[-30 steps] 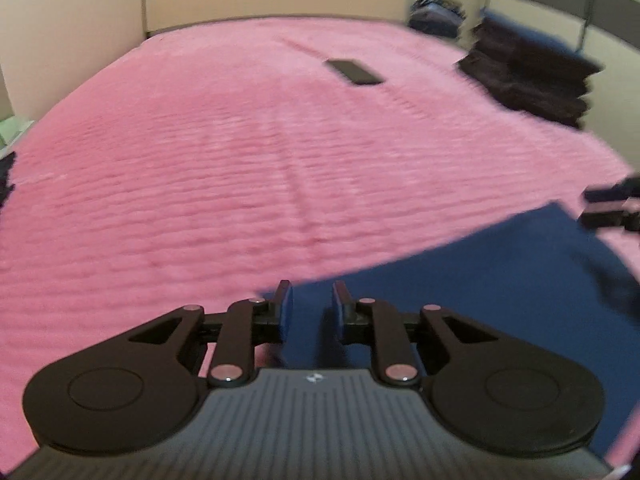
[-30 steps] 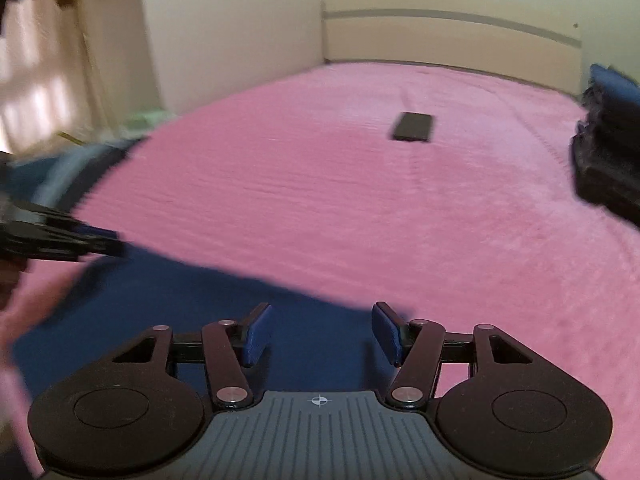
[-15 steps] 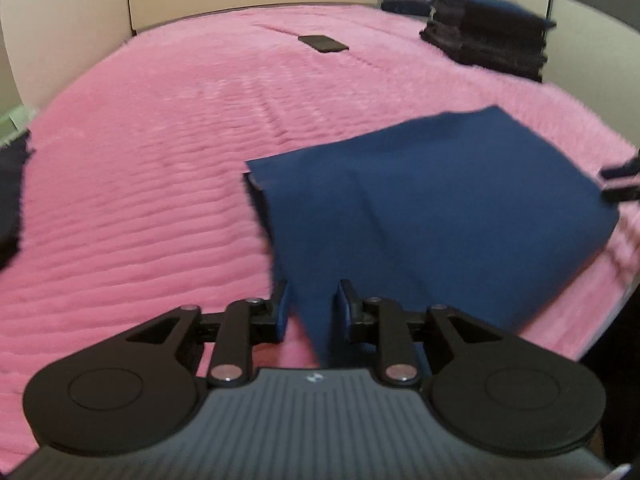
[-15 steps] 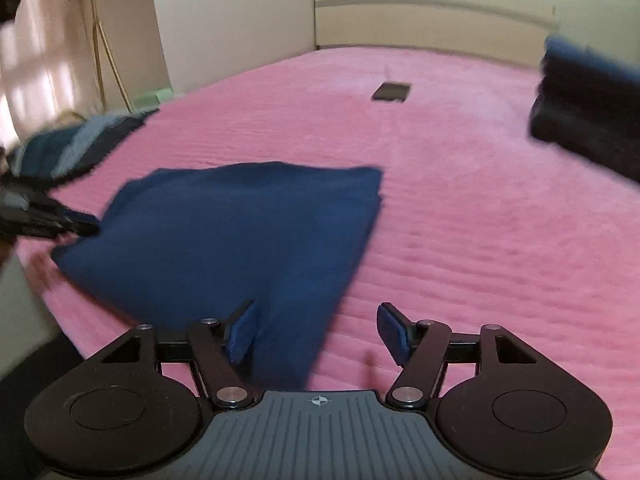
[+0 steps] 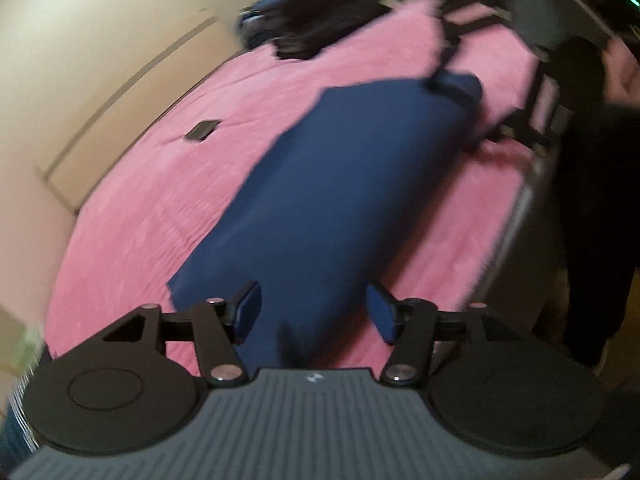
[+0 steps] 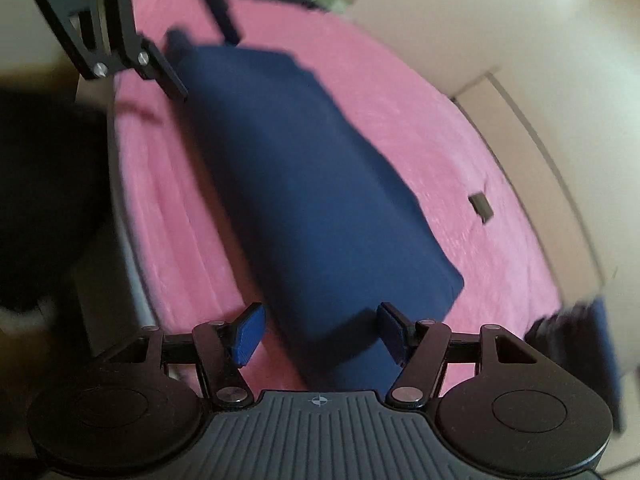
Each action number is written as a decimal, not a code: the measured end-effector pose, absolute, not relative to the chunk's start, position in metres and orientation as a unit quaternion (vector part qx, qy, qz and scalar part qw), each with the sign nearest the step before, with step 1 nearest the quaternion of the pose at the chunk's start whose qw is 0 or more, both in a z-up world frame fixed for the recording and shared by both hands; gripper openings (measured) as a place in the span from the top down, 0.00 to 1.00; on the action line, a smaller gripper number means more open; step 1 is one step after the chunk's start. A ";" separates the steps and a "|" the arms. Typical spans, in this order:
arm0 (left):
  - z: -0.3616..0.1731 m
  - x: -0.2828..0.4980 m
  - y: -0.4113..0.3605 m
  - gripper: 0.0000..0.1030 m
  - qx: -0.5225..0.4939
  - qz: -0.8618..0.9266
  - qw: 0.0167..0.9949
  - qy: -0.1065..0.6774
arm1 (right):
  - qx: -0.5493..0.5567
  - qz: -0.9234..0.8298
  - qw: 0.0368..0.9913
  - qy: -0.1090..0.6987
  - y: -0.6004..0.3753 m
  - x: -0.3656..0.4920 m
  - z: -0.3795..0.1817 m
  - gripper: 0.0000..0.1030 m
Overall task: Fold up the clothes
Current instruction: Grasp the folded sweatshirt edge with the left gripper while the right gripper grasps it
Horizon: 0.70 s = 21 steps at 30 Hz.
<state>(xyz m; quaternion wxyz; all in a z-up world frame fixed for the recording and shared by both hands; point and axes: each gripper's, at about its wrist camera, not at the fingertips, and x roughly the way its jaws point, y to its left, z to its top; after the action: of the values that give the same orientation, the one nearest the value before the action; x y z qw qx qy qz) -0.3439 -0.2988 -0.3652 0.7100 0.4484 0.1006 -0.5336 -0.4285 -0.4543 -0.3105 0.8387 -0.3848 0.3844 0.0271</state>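
With blue-padded fingers spread wide apart and gripping nothing, left gripper point(image 5: 314, 312) hovers over the near end of the folded navy-blue cloth point(image 5: 332, 196), which lies flat as a long strip on the fuzzy pink bedspread point(image 5: 160, 200) near the bed's edge. Same story for the right gripper point(image 6: 318, 332): fingers parted, empty, poised above the opposite end of the cloth point(image 6: 304, 184). Seen from the left wrist only: a blurred stack of dark folded clothes point(image 5: 320, 16) at the far corner of the bedspread, a pale hand point(image 5: 622, 76) at the upper right, and the right gripper point(image 5: 472, 80) at the cloth's far end, too smeared to read in detail. Seen from the right wrist only: the left gripper point(image 6: 192, 68) sharp at the upper left, black linkage clear, fingers either side of the cloth's far end, plus a dark shape at the left edge, too blurred to tell what. Shared by both views: a small flat dark rectangular object point(image 5: 202, 131) lying on the bedspread point(image 6: 500, 152) well apart from the cloth, and pale wall panels behind.
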 end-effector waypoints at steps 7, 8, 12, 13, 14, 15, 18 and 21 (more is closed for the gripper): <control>-0.395 -0.353 -0.329 0.42 0.545 -0.506 0.669 0.022 | -0.364 0.029 0.855 0.369 -0.462 -0.418 -0.288 0.67; -0.399 -0.352 -0.333 0.42 0.559 -0.498 0.662 0.011 | -0.355 0.027 0.861 0.364 -0.464 -0.419 -0.281 0.67; -0.413 -0.345 -0.345 0.54 0.613 -0.468 0.636 -0.021 | -0.338 0.026 0.868 0.362 -0.464 -0.422 -0.271 0.67; -0.415 -0.341 -0.348 0.61 0.619 -0.465 0.632 -0.017 | -0.338 0.027 0.868 0.364 -0.462 -0.425 -0.274 0.67; -0.416 -0.338 -0.351 0.66 0.620 -0.468 0.629 -0.008 | -0.338 0.027 0.867 0.365 -0.462 -0.428 -0.278 0.67; -0.418 -0.335 -0.354 0.73 0.621 -0.471 0.627 0.001 | -0.343 0.025 0.865 0.364 -0.462 -0.431 -0.284 0.66; -0.417 -0.330 -0.358 0.80 0.615 -0.476 0.629 0.009 | -0.376 -0.005 0.856 0.356 -0.454 -0.440 -0.296 0.44; -0.407 -0.321 -0.361 0.80 0.593 -0.487 0.640 0.037 | -0.385 -0.025 0.851 0.356 -0.450 -0.444 -0.302 0.44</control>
<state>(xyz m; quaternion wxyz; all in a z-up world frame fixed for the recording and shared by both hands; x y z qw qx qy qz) -0.3211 -0.3608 -0.4067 0.6403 0.5930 0.0370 -0.4868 -0.4443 -0.4495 -0.3021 0.8512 -0.3848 0.3561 -0.0247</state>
